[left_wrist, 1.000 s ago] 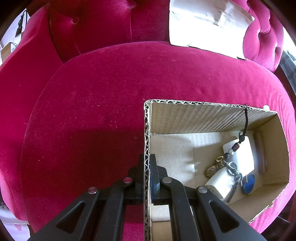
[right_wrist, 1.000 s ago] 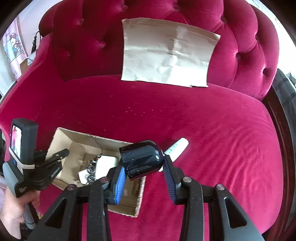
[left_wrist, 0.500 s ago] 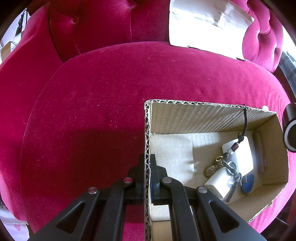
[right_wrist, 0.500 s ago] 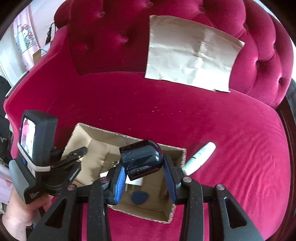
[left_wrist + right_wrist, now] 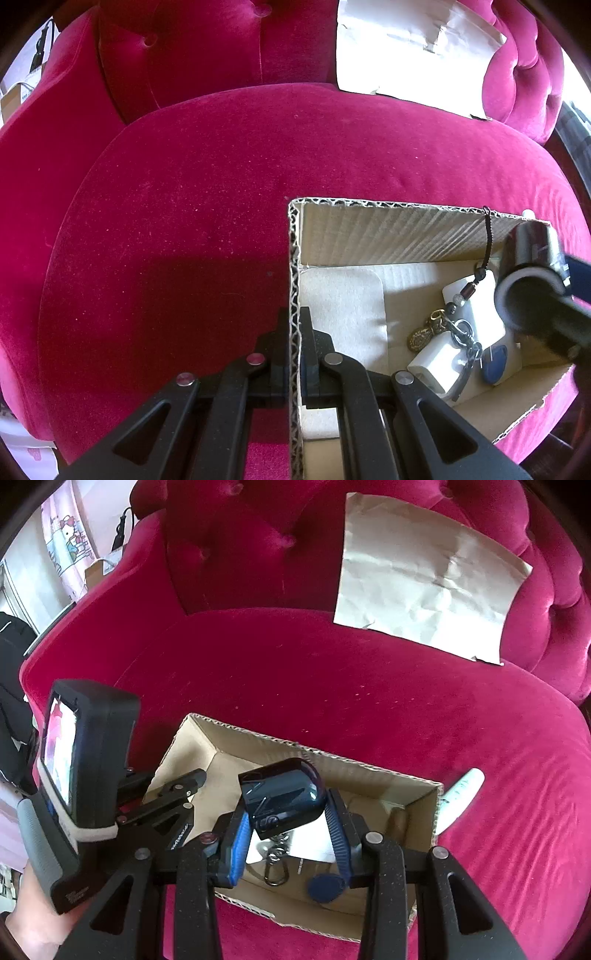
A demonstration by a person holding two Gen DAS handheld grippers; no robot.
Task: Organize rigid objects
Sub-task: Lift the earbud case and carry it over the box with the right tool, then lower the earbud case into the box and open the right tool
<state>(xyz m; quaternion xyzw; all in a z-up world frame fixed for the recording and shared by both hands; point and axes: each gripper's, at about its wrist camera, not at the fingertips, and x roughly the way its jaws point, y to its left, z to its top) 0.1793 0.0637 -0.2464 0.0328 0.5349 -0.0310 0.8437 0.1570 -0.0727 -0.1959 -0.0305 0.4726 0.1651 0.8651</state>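
Observation:
A cardboard box [image 5: 369, 229] sits on the red velvet sofa; in the right wrist view I see its far wall [image 5: 373, 771]. Inside lie a white charger [image 5: 436, 363], a key ring with beads [image 5: 456, 328], a blue tag [image 5: 496, 365] and a white flat item [image 5: 480, 310]. My left gripper [image 5: 294, 354] is shut on the box's left wall. My right gripper [image 5: 290, 830] is shut on a dark glossy case [image 5: 284, 797] and holds it above the box's inside; the case also shows in the left wrist view [image 5: 528, 280].
A white tube [image 5: 461, 794] lies on the seat just outside the box's right end. A crumpled sheet of paper [image 5: 428, 579] leans on the sofa back. The sofa arm rises at the left [image 5: 44, 155].
My right gripper has carried the dark case leftward from beside the box to over its inside. The left gripper has stayed clamped on the box wall.

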